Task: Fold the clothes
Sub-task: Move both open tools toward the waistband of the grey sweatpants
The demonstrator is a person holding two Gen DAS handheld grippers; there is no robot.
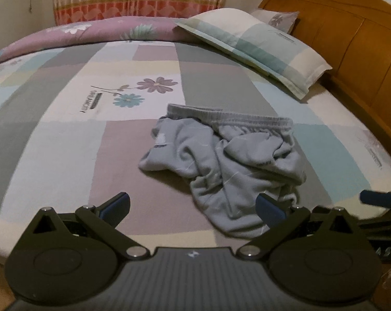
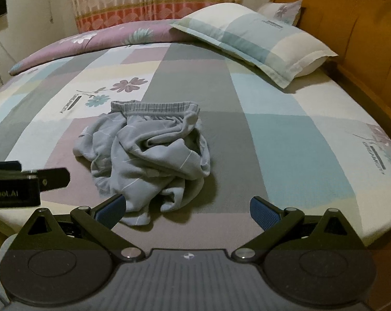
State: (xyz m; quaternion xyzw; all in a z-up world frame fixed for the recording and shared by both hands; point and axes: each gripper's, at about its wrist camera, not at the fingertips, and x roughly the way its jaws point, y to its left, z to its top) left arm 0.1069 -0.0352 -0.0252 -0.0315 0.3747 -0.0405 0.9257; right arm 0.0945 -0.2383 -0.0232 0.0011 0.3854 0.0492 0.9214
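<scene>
From the left wrist view, the left hand-held gripper (image 1: 192, 208) is hovering low at the near edge of the bed (image 1: 65, 140), its two blue pads spread wide apart with nothing between them. Ahead and a bit to its right, a pair of grey-blue shorts (image 1: 221, 160) is lying crumpled on the patchwork sheet, elastic waistband at the far side, legs bunched and twisted toward the camera. The near hem is sitting just beside the right-side pad (overlapping it in this view, though contact is hard to judge). The open stance is reading as readiness: wide enough to take a bunched edge of cloth. The right hand-held gripper's blue tip is poking in at the far right edge.

Switching to the right wrist view, the right hand-held gripper (image 2: 187, 211) is likewise gaping open and empty, aimed over the bed. Here the shorts (image 2: 148, 153) are sitting ahead and left of centre, the trailing hem lying next to the left-side pad. The left hand-held gripper is showing at the left border, so both tools are flanking the near side of the garment. A pillow (image 2: 257, 44) and rolled quilt (image 2: 91, 44) are staying well apart at the far side, leaving bare sheet around the shorts, which are plainly not lying folded.
</scene>
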